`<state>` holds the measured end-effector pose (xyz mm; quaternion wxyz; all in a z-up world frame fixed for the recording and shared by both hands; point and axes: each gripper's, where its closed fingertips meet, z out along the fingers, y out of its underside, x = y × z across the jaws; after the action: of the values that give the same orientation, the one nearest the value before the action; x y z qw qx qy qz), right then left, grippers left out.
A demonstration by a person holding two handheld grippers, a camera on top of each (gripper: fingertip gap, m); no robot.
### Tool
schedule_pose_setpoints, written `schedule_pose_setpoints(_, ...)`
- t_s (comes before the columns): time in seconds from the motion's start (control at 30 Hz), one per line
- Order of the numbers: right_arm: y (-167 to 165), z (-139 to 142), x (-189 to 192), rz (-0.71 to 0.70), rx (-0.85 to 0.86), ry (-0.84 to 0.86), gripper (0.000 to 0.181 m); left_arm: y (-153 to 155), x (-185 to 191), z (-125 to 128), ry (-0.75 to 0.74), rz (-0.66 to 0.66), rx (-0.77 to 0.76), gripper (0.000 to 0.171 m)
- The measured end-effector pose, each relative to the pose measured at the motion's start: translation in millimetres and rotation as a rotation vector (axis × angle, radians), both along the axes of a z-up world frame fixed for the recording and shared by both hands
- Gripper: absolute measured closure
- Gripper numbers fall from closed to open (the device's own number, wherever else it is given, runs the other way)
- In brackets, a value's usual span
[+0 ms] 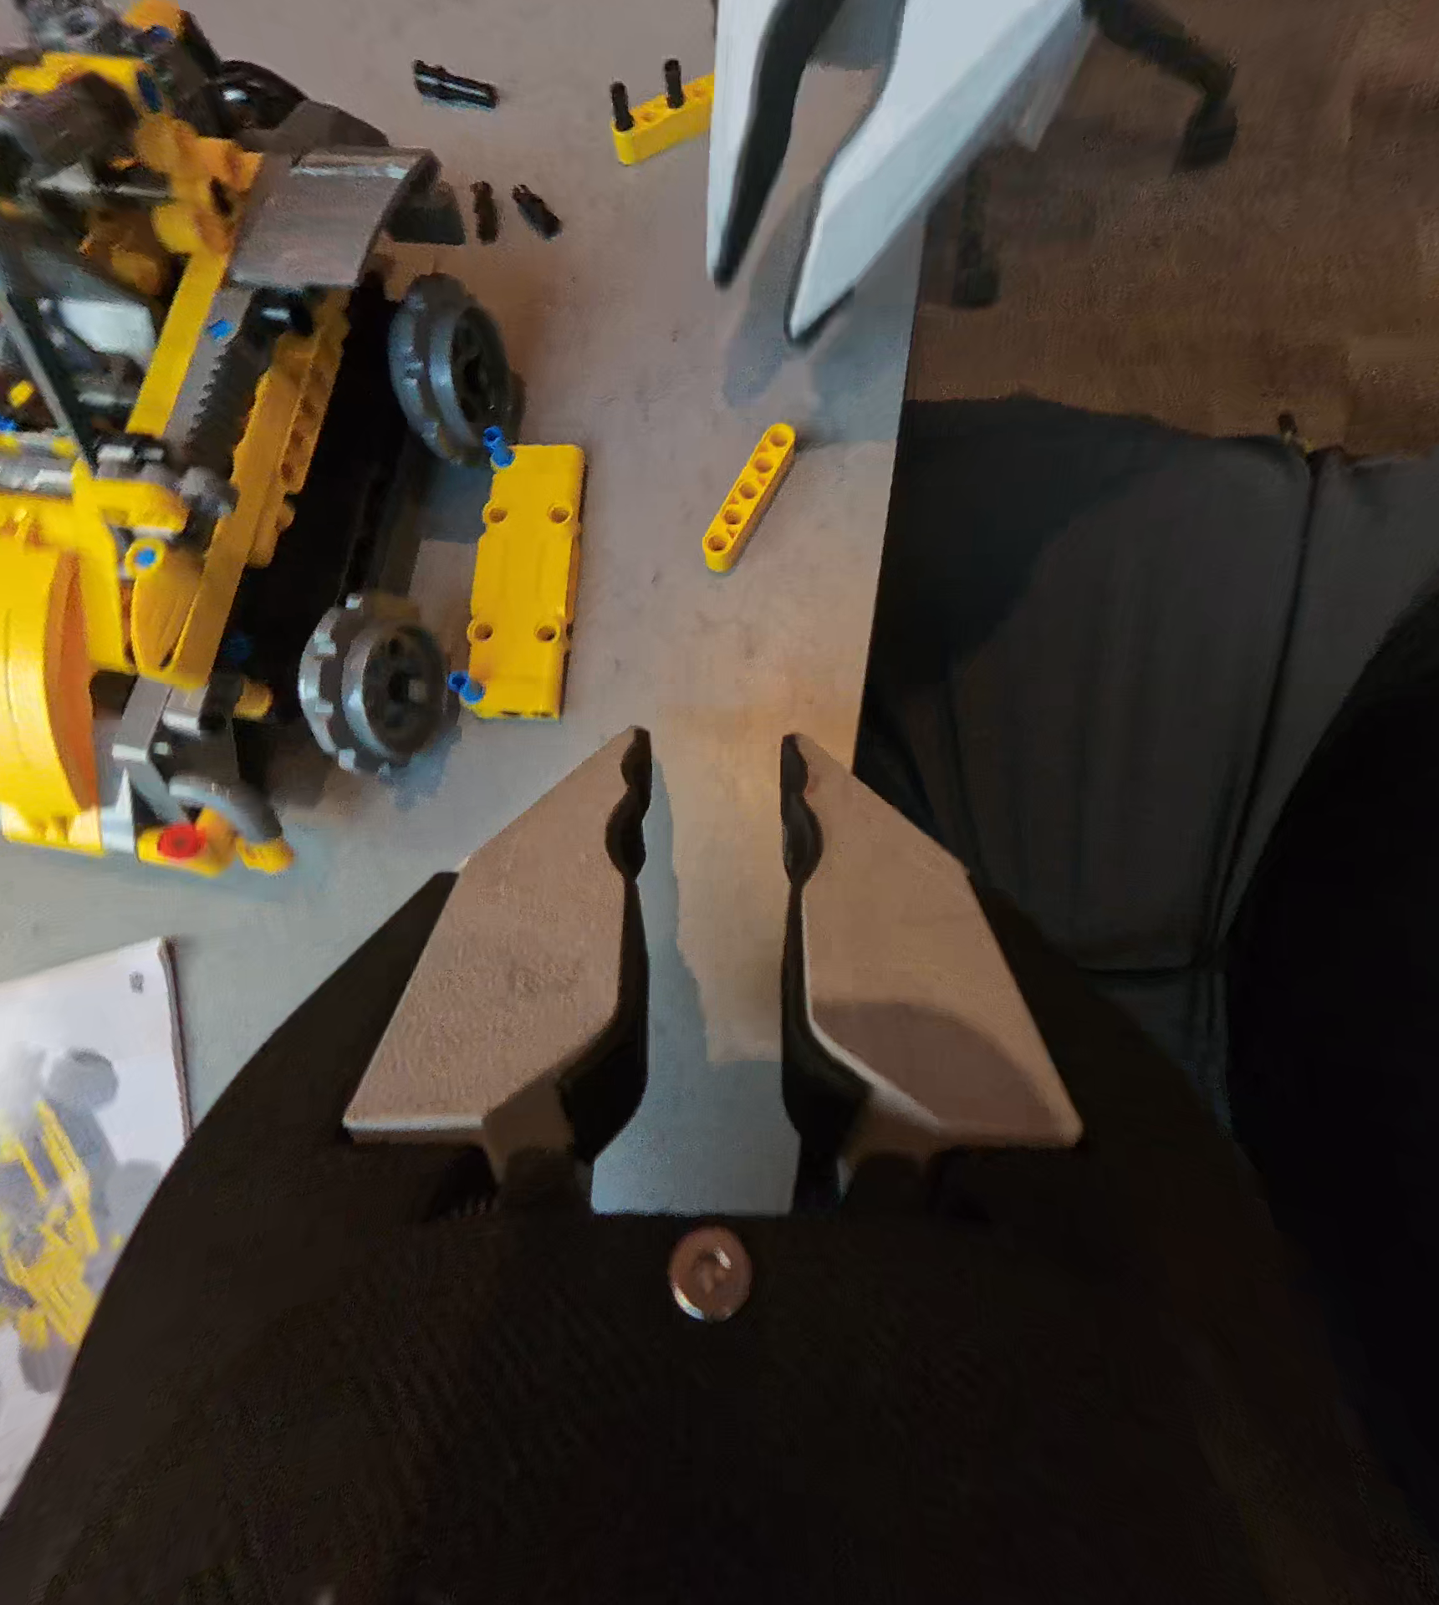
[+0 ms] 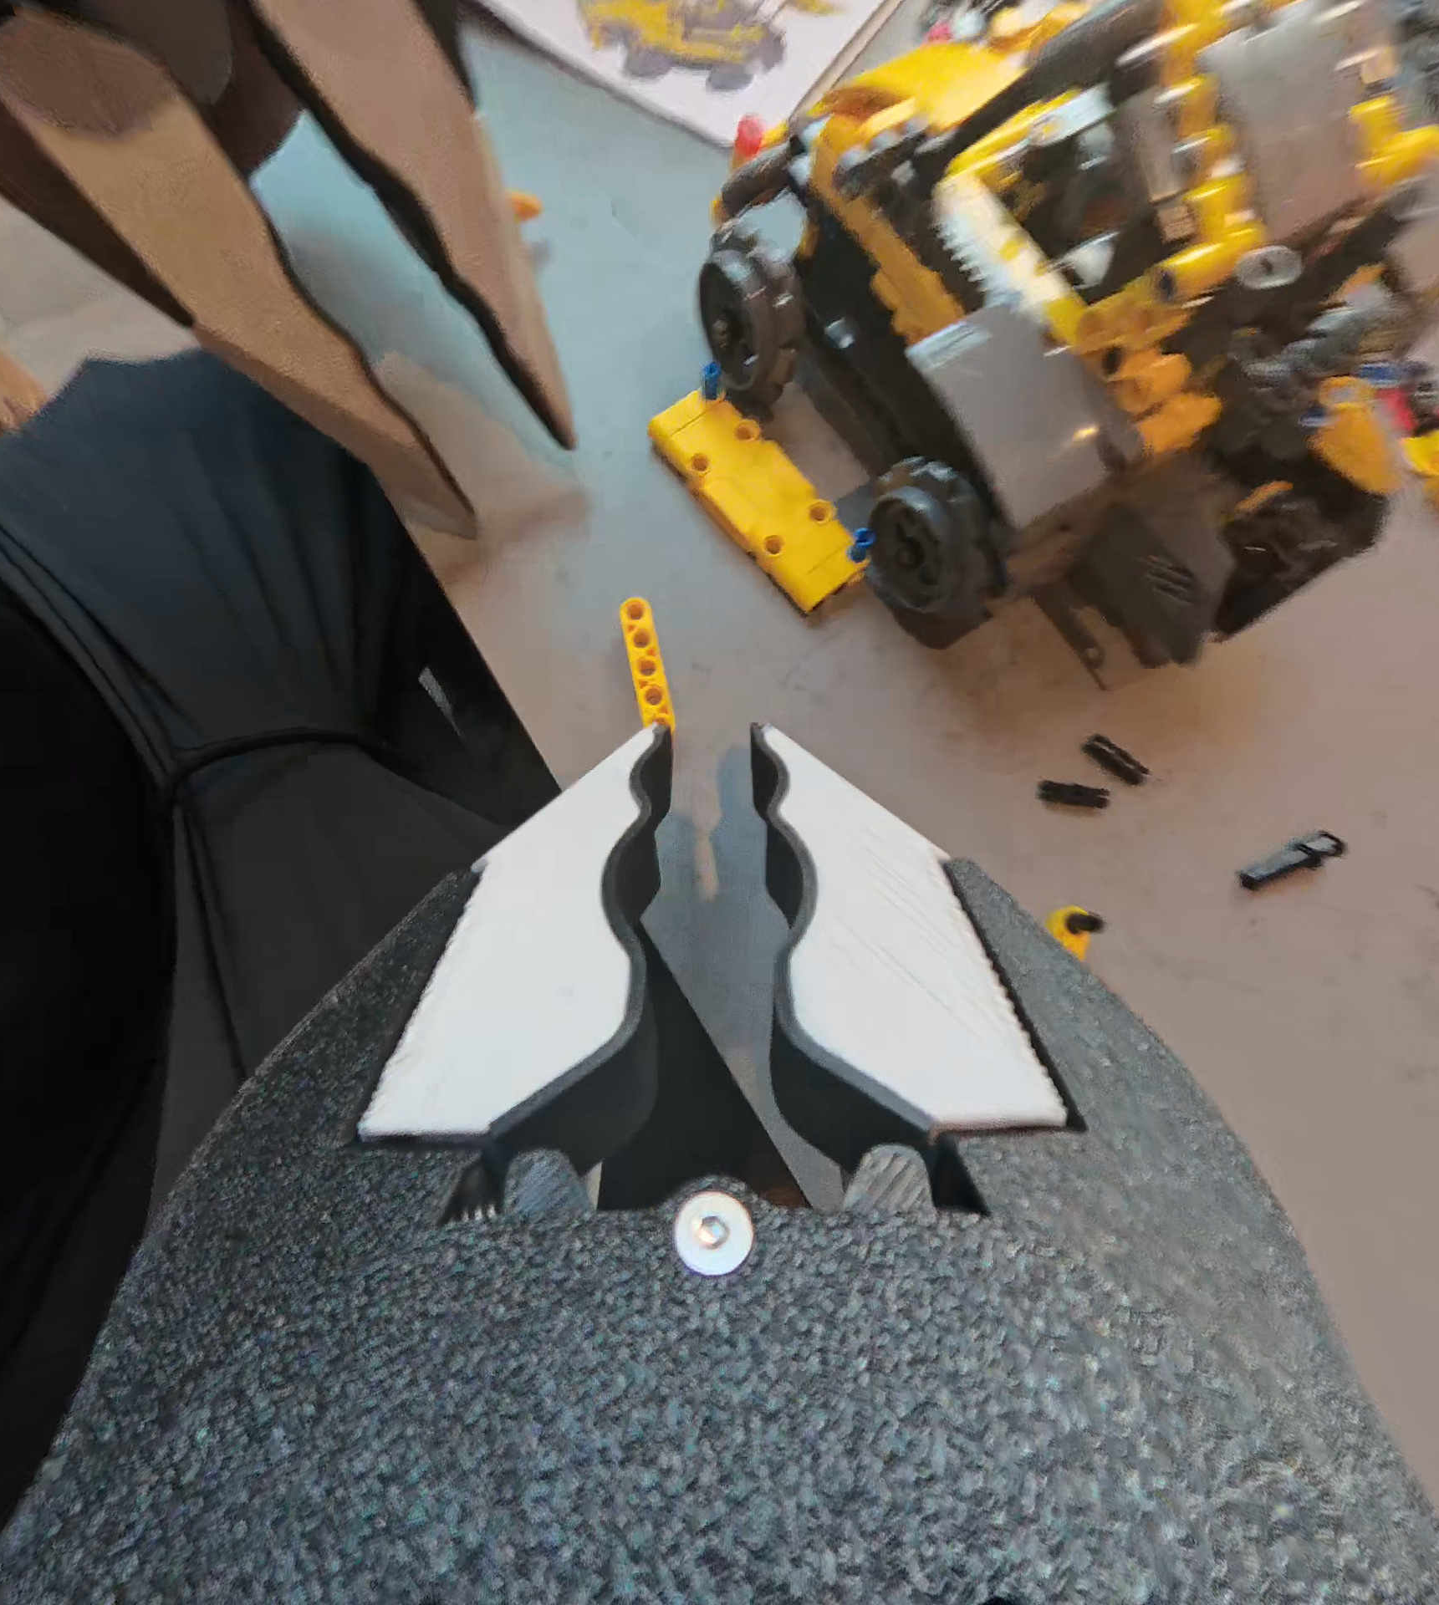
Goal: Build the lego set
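Yellow holed beam lies flat near the table edge, well apart from the yellow vehicle model. Right gripper, nearest the beam, has jaws apart and empty. Left gripper, beam-side of the model, likewise gapes empty

- A grey table top is filling much of both views, its surface faintly mottled.
- Warm orange light is glowing on the table near its edge, while cooler light is falling farther in.
- The table's straight edge is running beside a dark fabric seat.
- Brown carpet is showing beyond the table edge.
- A black chair leg is standing on the carpet.
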<state>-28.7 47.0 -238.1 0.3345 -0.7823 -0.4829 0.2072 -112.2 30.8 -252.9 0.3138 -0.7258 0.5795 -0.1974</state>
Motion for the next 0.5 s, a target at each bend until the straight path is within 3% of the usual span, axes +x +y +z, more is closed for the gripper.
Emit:
schedule_pose_setpoints(0.13,22,21,31,-0.122,0.02,0.044,0.158,-10,-17,8,-0.097,0.068,-0.019,0.142)
schedule_pose_setpoints(0.27,42,9,53,-0.192,0.026,-0.102,0.151,-28,-27,11,-0.147,0.078,-0.02,0.144)
schedule_pose_setpoints(0.5,72,-16,52,-0.191,-0.024,-0.269,0.153,-44,-33,-3,-0.121,0.077,-0.002,0.149)
